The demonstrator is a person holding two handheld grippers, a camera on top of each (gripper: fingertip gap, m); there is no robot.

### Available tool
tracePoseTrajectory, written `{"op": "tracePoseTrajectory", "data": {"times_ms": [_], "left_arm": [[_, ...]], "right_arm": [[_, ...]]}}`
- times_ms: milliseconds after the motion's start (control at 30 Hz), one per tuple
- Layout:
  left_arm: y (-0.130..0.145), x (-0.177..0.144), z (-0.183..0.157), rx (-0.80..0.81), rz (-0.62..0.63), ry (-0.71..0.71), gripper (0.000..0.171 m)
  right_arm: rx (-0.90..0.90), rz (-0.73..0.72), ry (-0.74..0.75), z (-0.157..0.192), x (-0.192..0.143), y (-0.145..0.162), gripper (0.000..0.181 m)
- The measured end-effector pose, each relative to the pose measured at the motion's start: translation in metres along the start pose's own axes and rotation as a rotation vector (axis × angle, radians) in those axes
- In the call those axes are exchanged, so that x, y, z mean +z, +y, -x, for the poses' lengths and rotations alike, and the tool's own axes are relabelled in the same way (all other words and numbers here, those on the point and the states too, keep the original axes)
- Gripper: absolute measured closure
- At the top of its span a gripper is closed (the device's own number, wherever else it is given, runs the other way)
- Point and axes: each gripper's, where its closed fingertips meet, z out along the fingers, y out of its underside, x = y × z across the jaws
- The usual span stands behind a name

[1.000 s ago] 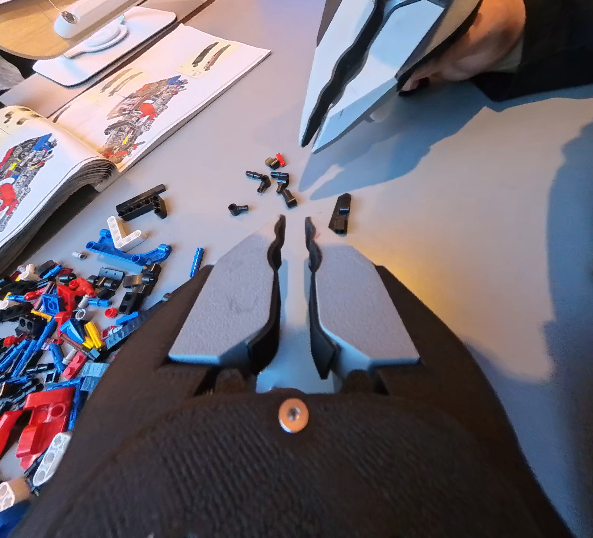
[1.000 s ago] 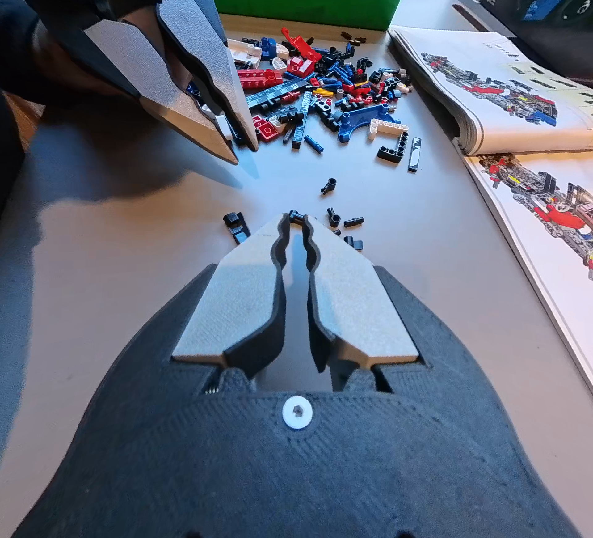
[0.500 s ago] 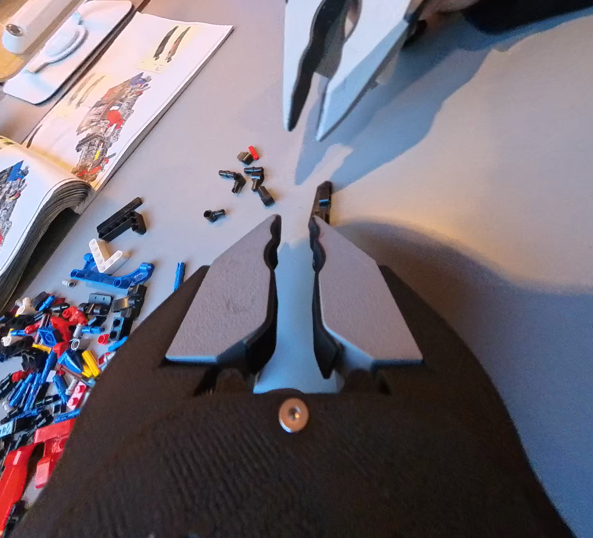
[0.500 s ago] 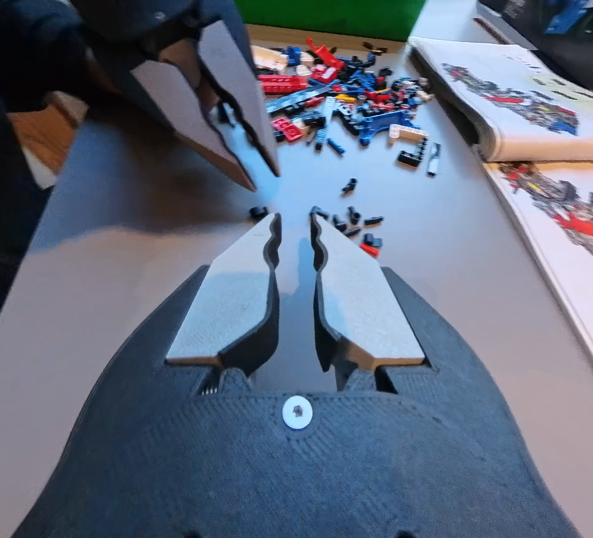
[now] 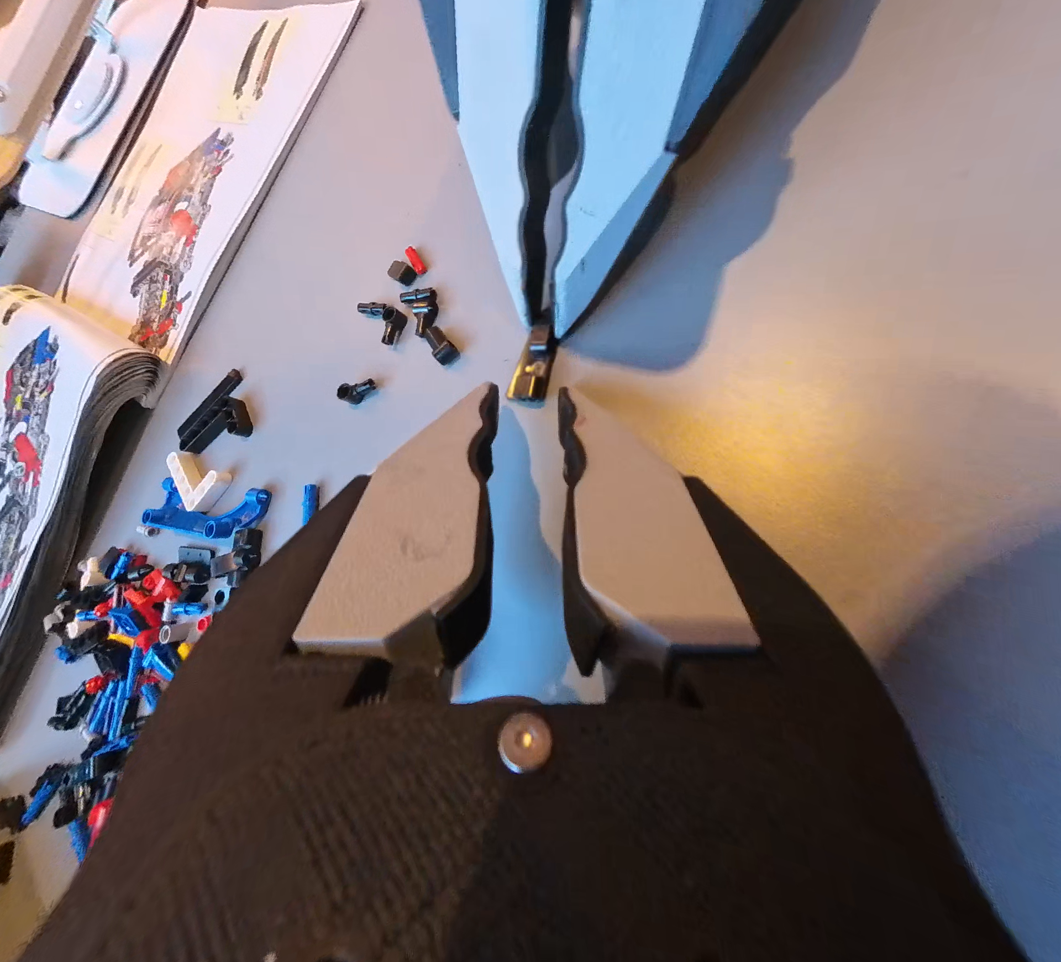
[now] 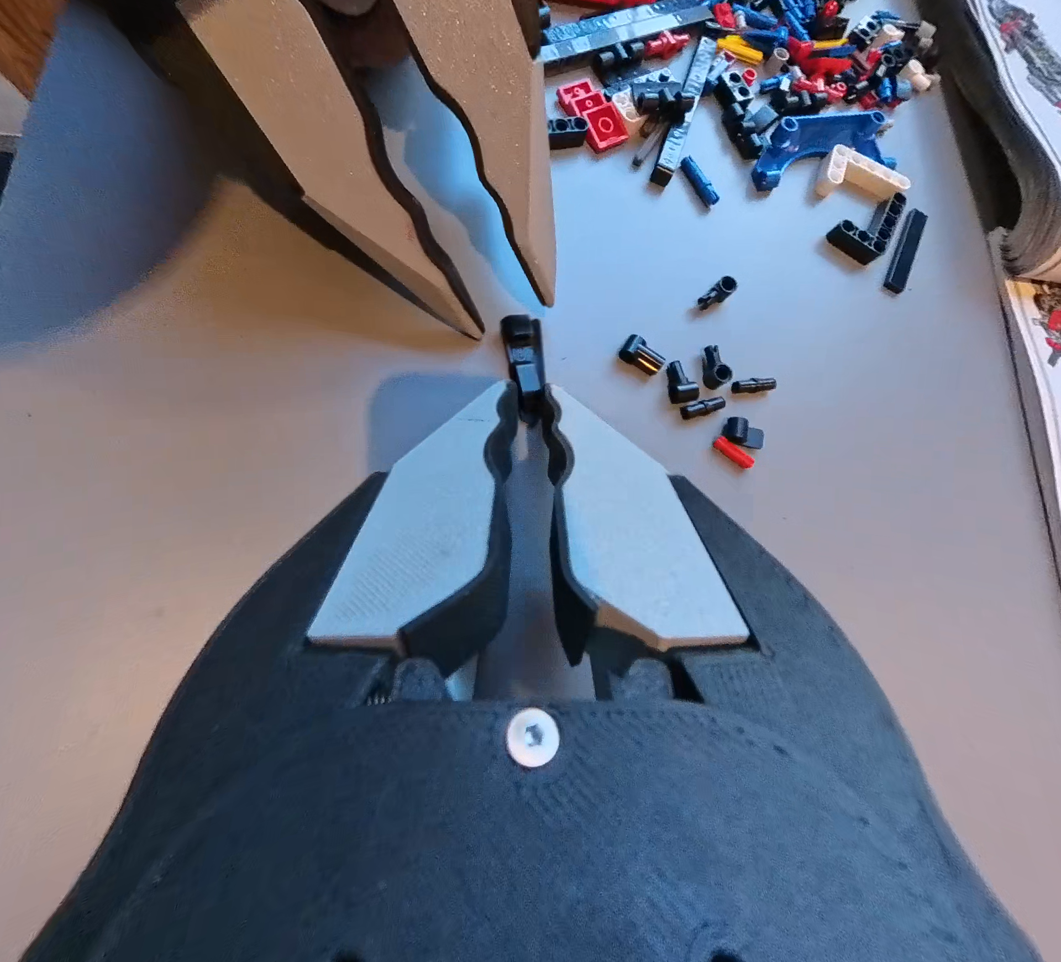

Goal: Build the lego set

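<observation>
A small black lego piece [image 5: 531, 372] lies on the grey table [image 5: 804, 303], also seen in the right wrist view [image 6: 521, 352]. My right gripper [image 6: 531, 392] is shut on its near end; in the left wrist view it [image 5: 539, 329] comes down from the top with its tips on the piece. My left gripper [image 5: 528, 396] is open and empty, its tips just short of the piece's other end. In the right wrist view it [image 6: 512, 317] straddles the far end without touching.
Several small black pins [image 6: 694, 377] and a red pin [image 6: 734, 452] lie just beside the piece. A pile of red, blue and black bricks [image 6: 746, 44] sits beyond them. A blue frame piece [image 6: 815, 142] and a black L beam [image 6: 867, 234] lie near the open instruction booklet [image 6: 1010, 44]. The grippers are tip to tip, or close to it.
Both grippers have come down and together onto the black piece. My right gripper has closed on it. My left gripper has opened a little wider.
</observation>
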Motion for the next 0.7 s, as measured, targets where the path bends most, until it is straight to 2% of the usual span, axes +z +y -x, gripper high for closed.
{"op": "tracePoseTrajectory", "data": {"times_ms": [200,333,433,533,567,633,700], "left_arm": [[0.0,0.007,0.008,-0.067,0.032,-0.022,0.159],[-0.003,0.005,0.003,-0.038,0.008,-0.006,0.151],[-0.01,0.002,-0.003,0.015,-0.033,0.004,0.148],[-0.018,0.0,0.0,0.052,-0.078,-0.041,0.131],[-0.019,-0.001,-0.001,0.059,-0.086,-0.044,0.13],[-0.02,-0.001,-0.004,0.079,-0.09,-0.031,0.142],[-0.019,0.001,-0.004,0.087,-0.077,-0.034,0.148]], "right_arm": [[0.064,0.018,0.06,-0.002,-0.004,0.004,0.178],[0.191,-0.027,0.027,-0.006,-0.011,0.001,0.179],[0.372,-0.108,-0.104,-0.003,-0.018,-0.007,0.178],[0.546,-0.144,-0.298,0.006,-0.024,-0.011,0.178],[0.583,-0.161,-0.346,0.007,-0.026,-0.014,0.178],[0.63,-0.203,-0.405,0.008,-0.031,-0.019,0.178],[0.652,-0.222,-0.451,0.011,-0.034,-0.022,0.178]]}}
